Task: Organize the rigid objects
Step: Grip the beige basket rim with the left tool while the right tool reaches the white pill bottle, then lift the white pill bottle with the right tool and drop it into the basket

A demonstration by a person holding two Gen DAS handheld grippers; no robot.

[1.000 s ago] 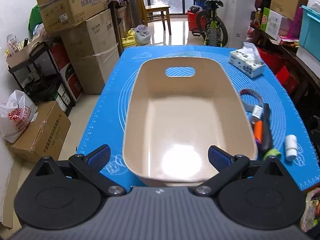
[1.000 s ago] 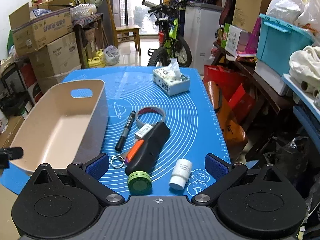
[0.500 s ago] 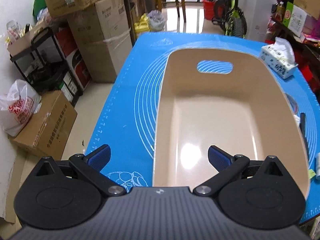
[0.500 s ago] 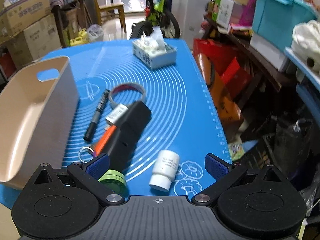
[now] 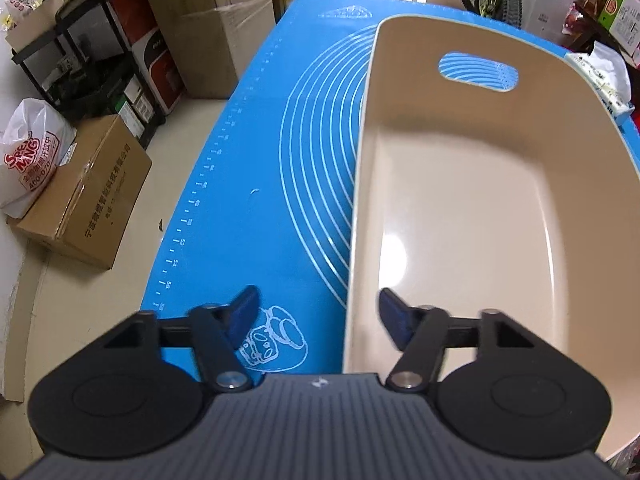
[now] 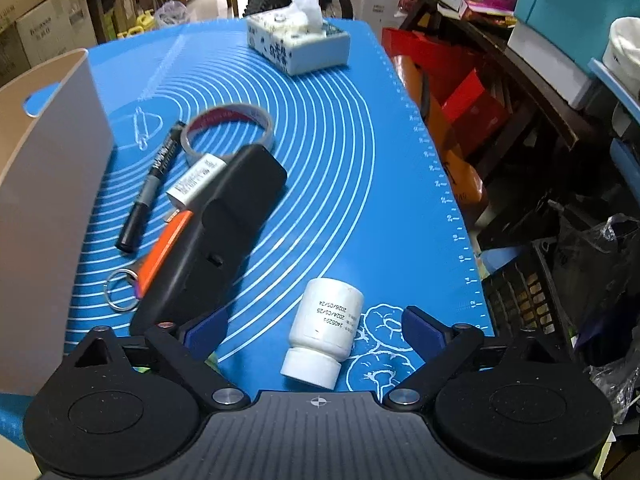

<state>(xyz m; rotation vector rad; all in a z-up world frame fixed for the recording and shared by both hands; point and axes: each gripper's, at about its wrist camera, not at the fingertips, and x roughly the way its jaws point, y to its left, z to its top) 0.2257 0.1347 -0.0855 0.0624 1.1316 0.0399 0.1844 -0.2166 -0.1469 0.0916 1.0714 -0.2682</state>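
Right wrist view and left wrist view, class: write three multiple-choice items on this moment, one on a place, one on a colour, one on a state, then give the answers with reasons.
1. Where does the white pill bottle lie?
A. in the beige bin
B. on the blue mat, between the right gripper's fingers
C. on the tissue box

2. What colour is the mat?
A. green
B. grey
C. blue

3. What is inside the beige bin?
A. nothing visible
B. a marker
C. a tape roll

Answers: B, the bottle lies on its side between the open right gripper fingers; C, the mat is blue with white rings; A, the bin floor shows bare.
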